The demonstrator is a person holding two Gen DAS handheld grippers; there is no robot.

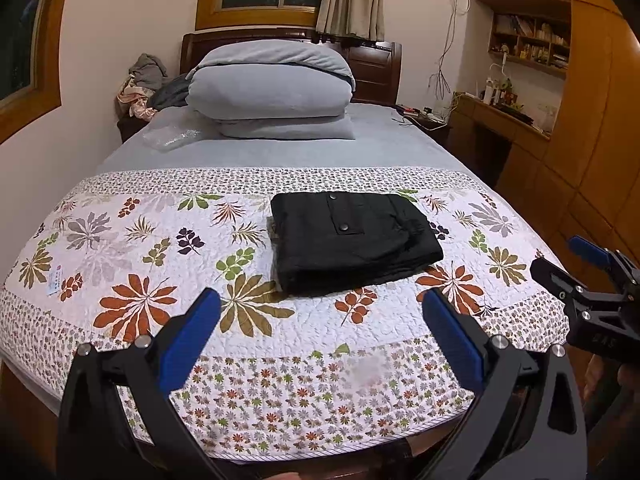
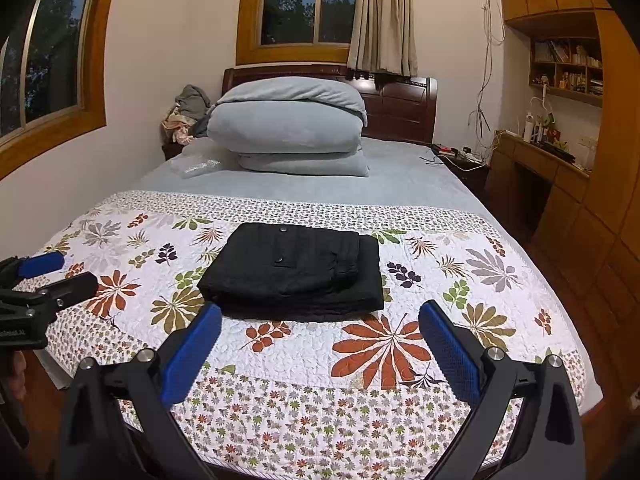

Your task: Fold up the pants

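While both tongs [image 1: 320, 320] [image 2: 320, 334] gape empty, folded pants [image 2: 292, 270] lie mid-quilt [image 2: 440, 360], margins free.

Ahead of both sets of jaws, the pants [image 2: 292, 272] are a matt black cloth, faintly crinkled, with small dull snap buttons [image 2: 279, 259] on top. Under them the quilt [image 2: 400, 360] is stitched cotton-like fabric, puckered and soft, printed with leaves. Beyond it the folded duvet [image 2: 286, 128] looks like brushed, fuzzy grey cloth. The headboard [image 2: 404, 108] is dark polished wood with a slight gloss. The left gripper [image 1: 320, 328] and right gripper [image 2: 320, 340] are matt black plastic with shiny metal bolts; their blue pads [image 2: 448, 344] look rubbery and finely textured.
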